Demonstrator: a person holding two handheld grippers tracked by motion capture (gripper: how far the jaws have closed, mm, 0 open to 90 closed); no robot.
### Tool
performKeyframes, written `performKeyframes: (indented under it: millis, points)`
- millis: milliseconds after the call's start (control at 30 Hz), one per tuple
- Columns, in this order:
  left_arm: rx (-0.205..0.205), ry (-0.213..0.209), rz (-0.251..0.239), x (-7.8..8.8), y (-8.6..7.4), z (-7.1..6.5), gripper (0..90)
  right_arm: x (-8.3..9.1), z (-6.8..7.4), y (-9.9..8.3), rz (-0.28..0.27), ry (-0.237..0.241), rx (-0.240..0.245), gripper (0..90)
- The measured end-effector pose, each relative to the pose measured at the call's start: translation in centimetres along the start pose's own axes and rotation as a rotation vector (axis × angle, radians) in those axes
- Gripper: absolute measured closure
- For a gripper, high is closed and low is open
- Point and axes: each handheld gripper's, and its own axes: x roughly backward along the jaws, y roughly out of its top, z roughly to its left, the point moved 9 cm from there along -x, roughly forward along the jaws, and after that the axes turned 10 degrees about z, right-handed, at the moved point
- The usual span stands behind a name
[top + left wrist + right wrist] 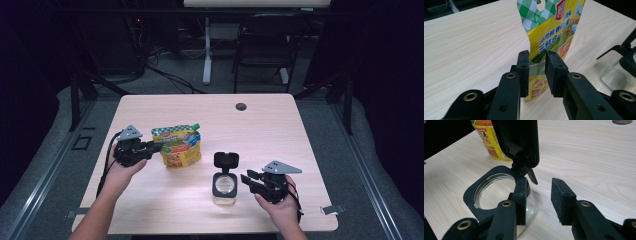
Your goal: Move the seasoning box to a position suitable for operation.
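Note:
A yellow and green stand-up food pouch (177, 147) stands left of the table's middle. My left gripper (159, 148) reaches it from the left. In the left gripper view the pouch's (549, 32) lower side edge sits between the jaws of the left gripper (537, 57), with the pads close on either side and not visibly pressing it. A square glass jar (225, 189) with a black rim and an upright flip lid (226, 160) stands front centre. My right gripper (247, 180) is open just to its right. In the right gripper view its (539, 181) left jaw lies against the jar's glass wall (531, 205), below the lid (519, 140).
The pale wooden table (280, 135) has a round cable hole (241, 106) near its far edge. A black chair (265, 40) and a white table leg stand beyond it. The jar's glass (611, 77) appears at the right edge of the left gripper view.

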Motion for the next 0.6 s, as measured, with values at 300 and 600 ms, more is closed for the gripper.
performKeyframes:
  millis: [300,600]
  points:
    - [-0.037,-0.032,-0.002,0.4,-0.4,-1.6,81.2,-0.1,0.0,0.0,-0.002,-0.002,-0.006,66.1]
    - [-0.041,-0.072,-0.005,0.3,-0.6,-3.0,82.9,-0.2,0.0,-0.1,0.002,0.002,-0.007,66.1]
